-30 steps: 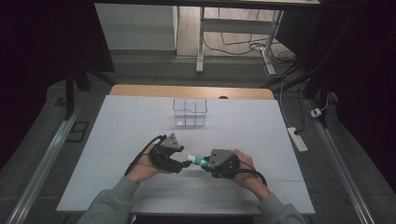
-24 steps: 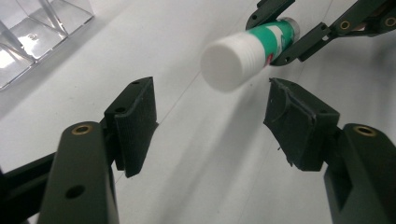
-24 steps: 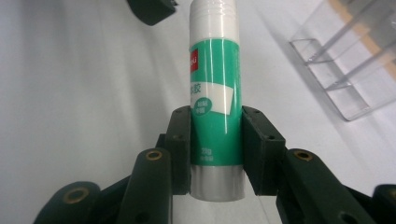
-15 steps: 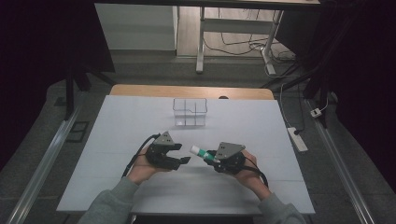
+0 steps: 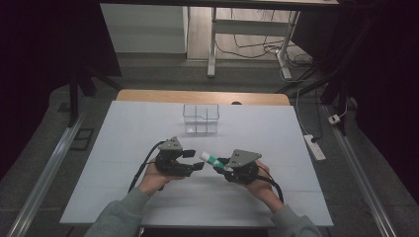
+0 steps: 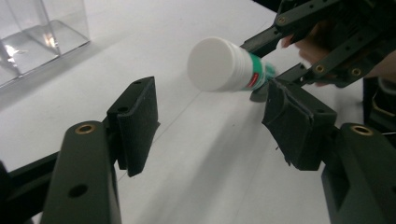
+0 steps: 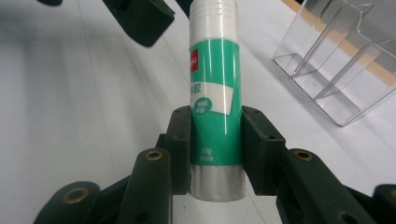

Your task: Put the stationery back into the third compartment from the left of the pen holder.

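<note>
A green and white glue stick (image 5: 211,159) is clamped near its base by my right gripper (image 5: 223,164), with its white cap slanting up and to the left. The right gripper view shows both pads pressing the glue stick (image 7: 215,93) on its green label. My left gripper (image 5: 193,160) is open just left of the cap and touches nothing. In the left gripper view its gripper (image 6: 215,112) has wide-set pads, and the glue stick's cap (image 6: 224,65) hovers beyond them, above the gap. The right gripper (image 6: 327,42) is behind it.
A clear plastic divided box (image 5: 200,118) stands on the white table top (image 5: 296,143) beyond the grippers. It also appears as the clear box (image 6: 32,32) and as the clear box (image 7: 336,60). A power strip (image 5: 314,147) lies on the floor to the right.
The glue stick lay level between the two grippers a second ago. Its cap end has since tilted up and away from the left jaws, as the right hand turned.
</note>
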Demonstrator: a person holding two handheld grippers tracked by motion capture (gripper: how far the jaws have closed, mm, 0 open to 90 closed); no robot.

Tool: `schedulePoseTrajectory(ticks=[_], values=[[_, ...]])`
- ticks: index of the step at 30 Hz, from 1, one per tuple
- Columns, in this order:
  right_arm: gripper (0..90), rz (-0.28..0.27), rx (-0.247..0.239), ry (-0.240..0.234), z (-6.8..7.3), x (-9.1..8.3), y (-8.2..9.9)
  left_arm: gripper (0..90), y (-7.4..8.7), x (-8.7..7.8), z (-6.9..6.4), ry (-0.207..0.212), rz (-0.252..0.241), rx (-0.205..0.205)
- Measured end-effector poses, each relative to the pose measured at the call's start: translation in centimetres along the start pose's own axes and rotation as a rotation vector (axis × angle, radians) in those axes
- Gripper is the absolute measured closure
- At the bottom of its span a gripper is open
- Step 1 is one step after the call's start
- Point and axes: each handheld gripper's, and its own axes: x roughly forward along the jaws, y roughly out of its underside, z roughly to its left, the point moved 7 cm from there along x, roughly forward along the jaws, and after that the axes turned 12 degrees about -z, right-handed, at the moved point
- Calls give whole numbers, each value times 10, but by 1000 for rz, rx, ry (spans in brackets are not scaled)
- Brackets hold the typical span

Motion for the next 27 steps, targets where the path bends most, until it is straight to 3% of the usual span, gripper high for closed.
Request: schedulePoseTrajectory(ticks=[5, 9, 13, 18, 22, 27], values=[[656, -37, 10, -8, 2, 1, -4, 371, -4, 4, 0, 35, -41, -65], [656, -57, 9, -17, 5, 2, -7, 404, -4, 9, -2, 64, -43, -76], [656, -47, -15, -26, 10, 6, -6, 498, -4, 12, -6, 72, -41, -60], [652, -26, -21, -27, 10, 8, -2, 612, -8, 9, -9, 137, -69, -103], [649, -14, -37, -37, 13, 10, 0, 641, -8, 8, -12, 136, -46, -87], [629, -31, 15, -42, 12, 9, -2, 643, -11, 6, -14, 125, -56, -68]])
